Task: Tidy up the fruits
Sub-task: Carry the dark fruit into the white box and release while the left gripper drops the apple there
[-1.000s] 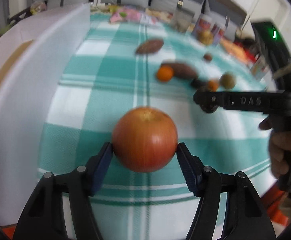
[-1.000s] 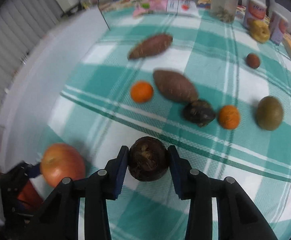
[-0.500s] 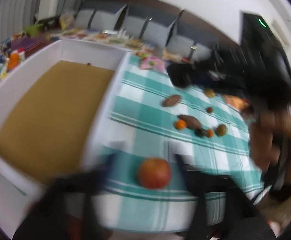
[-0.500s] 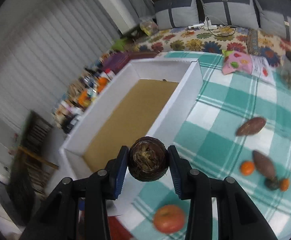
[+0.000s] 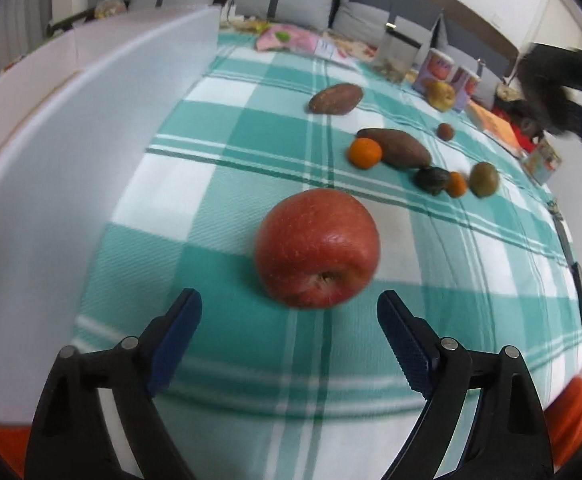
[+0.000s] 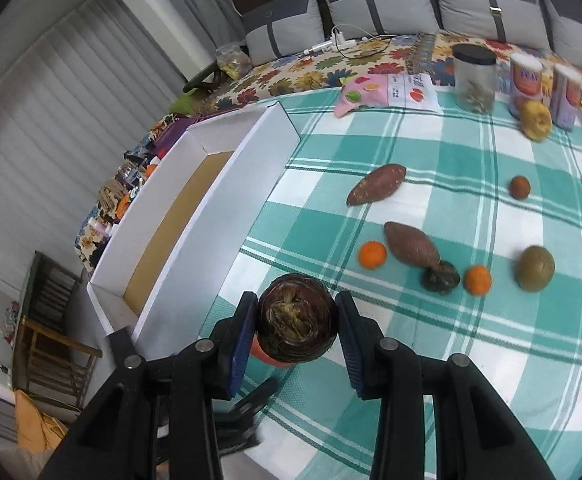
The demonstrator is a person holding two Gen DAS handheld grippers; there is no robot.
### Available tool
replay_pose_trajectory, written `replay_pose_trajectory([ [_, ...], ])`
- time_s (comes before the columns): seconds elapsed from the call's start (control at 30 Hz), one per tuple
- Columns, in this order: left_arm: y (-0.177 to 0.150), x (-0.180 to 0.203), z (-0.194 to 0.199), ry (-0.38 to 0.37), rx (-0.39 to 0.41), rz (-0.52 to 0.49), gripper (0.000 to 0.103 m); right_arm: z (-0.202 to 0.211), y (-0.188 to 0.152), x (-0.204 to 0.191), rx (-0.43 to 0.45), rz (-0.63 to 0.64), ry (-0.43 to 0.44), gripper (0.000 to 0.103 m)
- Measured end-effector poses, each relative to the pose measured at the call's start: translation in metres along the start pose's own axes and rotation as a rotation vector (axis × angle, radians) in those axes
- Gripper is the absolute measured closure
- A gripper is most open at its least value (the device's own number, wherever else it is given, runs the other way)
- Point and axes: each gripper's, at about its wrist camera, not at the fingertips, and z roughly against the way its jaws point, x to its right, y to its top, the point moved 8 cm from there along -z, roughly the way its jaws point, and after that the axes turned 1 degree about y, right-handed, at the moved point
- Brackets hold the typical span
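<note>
**Left tongs spread around the apple, right tongs clamped on a dark round fruit**

So the left gripper (image 5: 289, 308) has its jaws spread wide and still opening. The red apple (image 5: 317, 248) sits on the green-checked tablecloth (image 5: 219, 216) just ahead of the blue pads (image 5: 179, 328), in line with the gap but not touched by either one, stem dimple facing the camera. A tall white box (image 5: 91, 140) wall runs right along its left side.

The right gripper (image 6: 296, 330) is a different story: jaws narrow, both pads pressed against a dark brown round fruit (image 6: 296, 320) with a fibrous top, held up above the cloth near the box corner. A bit of the apple peeks out just under it.

Further out on the cloth: two sweet potatoes (image 6: 411, 244), two small oranges (image 6: 372, 255), a dark lumpy fruit (image 6: 441, 277), a green-brown round one (image 6: 534, 268), a small brown one (image 6: 519, 187) and a yellowish one (image 6: 535, 119) beside the cans (image 6: 525, 80). The box is open, brown floor inside.
</note>
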Motion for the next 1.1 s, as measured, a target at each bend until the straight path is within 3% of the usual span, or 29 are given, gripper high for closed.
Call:
replay_pose_trajectory([
  [0.13,0.010,0.015,-0.025,0.004,-0.021,-0.029,0.014,0.003,-0.002,0.005,0.011,-0.023,0.005,0.063],
  [0.17,0.013,0.019,-0.030,-0.012,-0.018,-0.034,0.028,0.004,-0.003,0.008,0.012,-0.025,0.001,0.063],
  [0.2,0.014,0.019,-0.030,-0.018,-0.019,-0.031,0.032,0.006,-0.004,0.010,0.013,-0.028,-0.005,0.063],
  [0.37,0.018,0.011,-0.026,-0.060,-0.044,0.040,0.034,0.013,-0.007,0.023,0.007,-0.045,-0.026,0.063],
  [0.47,0.023,0.006,0.015,-0.128,-0.042,0.093,0.034,0.007,-0.003,0.023,-0.011,-0.047,-0.032,0.063],
  [0.57,0.043,-0.013,0.082,-0.149,0.027,0.092,0.034,-0.008,0.013,-0.002,-0.027,-0.026,0.007,0.063],
  [0.7,0.071,-0.087,0.135,-0.011,0.088,0.118,0.034,-0.040,0.040,-0.080,-0.047,0.072,0.116,0.063],
  [0.87,0.066,-0.188,0.113,0.191,0.018,0.189,0.034,-0.119,0.051,-0.187,-0.150,0.178,0.219,0.063],
  [1.0,0.048,-0.236,0.083,0.248,-0.078,0.236,0.033,-0.181,0.037,-0.220,-0.235,0.240,0.170,0.063],
  [1.1,0.043,-0.241,0.078,0.271,-0.088,0.217,0.032,-0.212,0.025,-0.219,-0.280,0.242,0.128,0.063],
])
